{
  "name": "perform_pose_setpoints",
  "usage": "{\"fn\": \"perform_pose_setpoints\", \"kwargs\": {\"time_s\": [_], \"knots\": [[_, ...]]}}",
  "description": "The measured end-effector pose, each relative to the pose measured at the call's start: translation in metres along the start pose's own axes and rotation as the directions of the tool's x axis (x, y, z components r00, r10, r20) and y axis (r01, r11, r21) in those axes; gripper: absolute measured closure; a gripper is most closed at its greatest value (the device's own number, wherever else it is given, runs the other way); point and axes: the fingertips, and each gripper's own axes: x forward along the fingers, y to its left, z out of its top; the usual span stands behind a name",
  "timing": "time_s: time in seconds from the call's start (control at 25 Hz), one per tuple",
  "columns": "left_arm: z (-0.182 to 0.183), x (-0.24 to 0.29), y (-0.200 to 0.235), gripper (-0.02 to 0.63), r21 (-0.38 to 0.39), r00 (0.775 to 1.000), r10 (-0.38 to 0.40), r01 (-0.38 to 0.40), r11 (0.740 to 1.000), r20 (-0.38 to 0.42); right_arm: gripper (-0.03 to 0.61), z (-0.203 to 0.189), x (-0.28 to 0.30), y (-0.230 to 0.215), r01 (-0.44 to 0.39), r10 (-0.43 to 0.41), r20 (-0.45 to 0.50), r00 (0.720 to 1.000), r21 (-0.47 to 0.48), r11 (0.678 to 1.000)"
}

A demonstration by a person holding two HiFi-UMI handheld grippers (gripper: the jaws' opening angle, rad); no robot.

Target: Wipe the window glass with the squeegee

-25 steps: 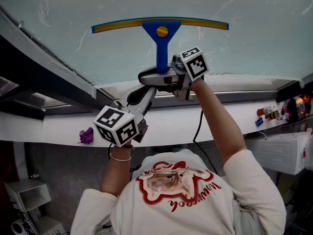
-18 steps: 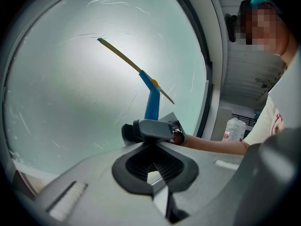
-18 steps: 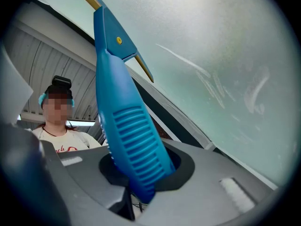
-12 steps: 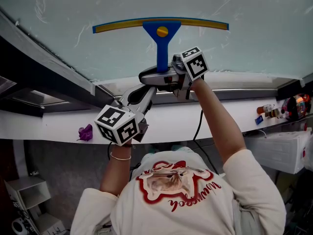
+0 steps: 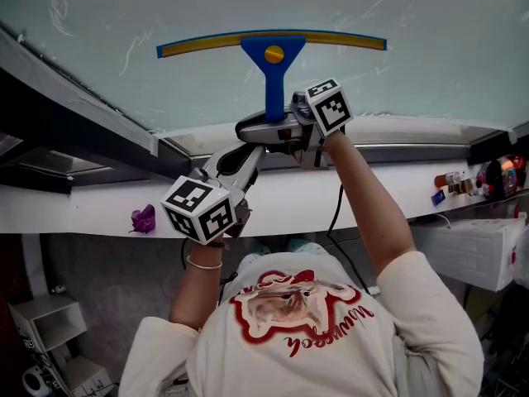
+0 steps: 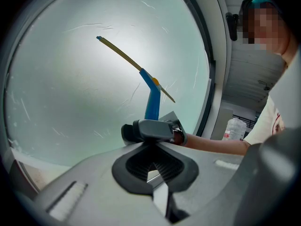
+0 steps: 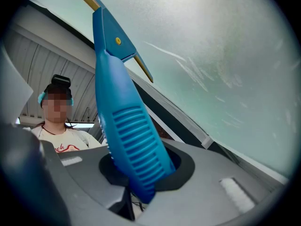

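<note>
Right gripper (image 5: 275,122) is raised to the window, its jaws clamped on the blue handle of the squeegee (image 5: 272,50). The right gripper view shows the ribbed grip of the handle (image 7: 134,140) seated between the two jaws, its butt end poking out just below them.

The squeegee stands handle-down. Its long yellow-and-blue blade (image 5: 347,38) runs roughly level across the glass (image 5: 430,81), high on the pane and well above the lower frame (image 5: 413,157). The blade appears to lie against the pane; I cannot tell how firmly. A yellow round stud sits at the head where handle meets blade.

The glass looks frosted or filmed, pale green, with thin white streaks scattered over it, thickest toward the upper corners.

Left gripper (image 5: 245,150) is held lower, beside and under the right one, its nose pointing up toward the right gripper. In the left gripper view its jaws (image 6: 154,172) are drawn together with nothing between them, and the right gripper with the squeegee shows straight ahead of them.

A white sill (image 5: 83,213) runs below the frame. A small purple thing (image 5: 144,219) lies on it at the left, well apart from both grippers. Small bottles (image 5: 452,187) stand at its far right end, and a white bin (image 5: 471,259) sits below them.
</note>
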Motion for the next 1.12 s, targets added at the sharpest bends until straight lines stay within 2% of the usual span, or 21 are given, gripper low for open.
{"fn": "perform_pose_setpoints", "kwargs": {"time_s": [1.12], "knots": [[-0.030, 0.005, 0.007, 0.612, -0.047, 0.999, 0.014, -0.016, 0.999, -0.044, 0.491, -0.026, -0.006, -0.019, -0.006, 0.006, 0.007, 1.000, 0.067, 0.998]]}}
